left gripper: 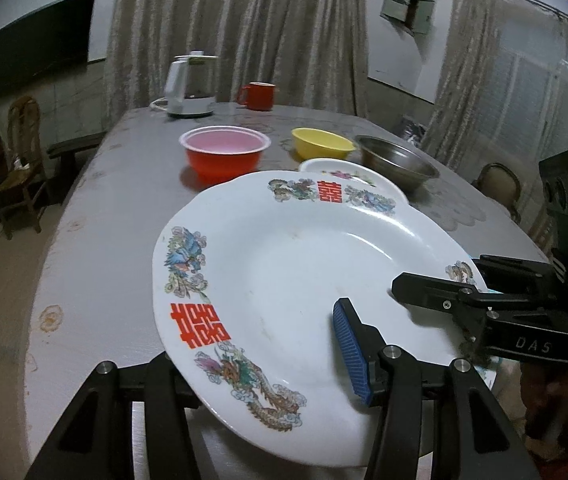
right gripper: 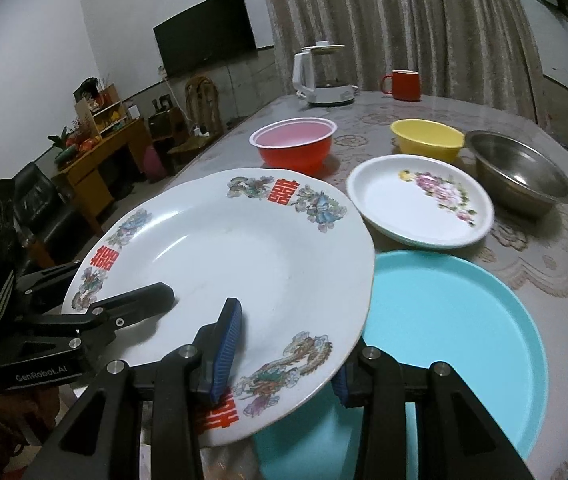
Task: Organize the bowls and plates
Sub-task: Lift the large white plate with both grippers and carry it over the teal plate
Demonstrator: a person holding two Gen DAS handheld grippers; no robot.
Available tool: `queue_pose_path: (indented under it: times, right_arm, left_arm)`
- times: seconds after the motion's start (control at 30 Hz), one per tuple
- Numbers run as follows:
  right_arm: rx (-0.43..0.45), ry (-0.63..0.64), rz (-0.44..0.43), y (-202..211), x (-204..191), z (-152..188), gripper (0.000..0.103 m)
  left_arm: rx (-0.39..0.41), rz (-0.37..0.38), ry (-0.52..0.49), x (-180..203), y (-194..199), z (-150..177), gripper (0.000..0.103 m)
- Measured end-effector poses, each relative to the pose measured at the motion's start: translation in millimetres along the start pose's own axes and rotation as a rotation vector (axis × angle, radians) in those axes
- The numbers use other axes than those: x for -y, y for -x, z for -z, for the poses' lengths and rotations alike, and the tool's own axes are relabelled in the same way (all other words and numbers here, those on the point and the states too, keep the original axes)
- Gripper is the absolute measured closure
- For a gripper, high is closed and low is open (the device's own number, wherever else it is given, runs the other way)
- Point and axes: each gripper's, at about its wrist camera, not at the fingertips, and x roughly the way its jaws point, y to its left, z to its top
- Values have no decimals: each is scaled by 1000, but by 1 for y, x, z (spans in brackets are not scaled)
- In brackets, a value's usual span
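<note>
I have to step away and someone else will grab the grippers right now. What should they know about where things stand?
Left gripper: shut on the near-left rim of the dragon plate.
Right gripper: shut on the same plate's near-right rim. The plate is tilted, partly over the blue plate.
On the table: flower plate beyond the blue plate, then the red bowl, yellow bowl and steel bowl, all separate.
Done: nothing stacked yet.
Left: probably set the dragon plate down, stack the plates, nest the bowls.
</note>
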Motion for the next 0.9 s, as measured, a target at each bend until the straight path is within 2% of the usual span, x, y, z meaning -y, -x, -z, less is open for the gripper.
queue_pose_path:
  times: [0.23,0.63,0.9]
  right_arm:
    - [17,-42,30,31,19,18,64]
    - [19,-125,98,64,57,47,64]
    - [8,-189,119,70,80,58,64]
  left_arm:
    - [-20,63,-39,33,-7,-1,49]
    - [-109,153,-75,79,-28,-1,49]
    - [-163,165,-80,96,-46,-2,49]
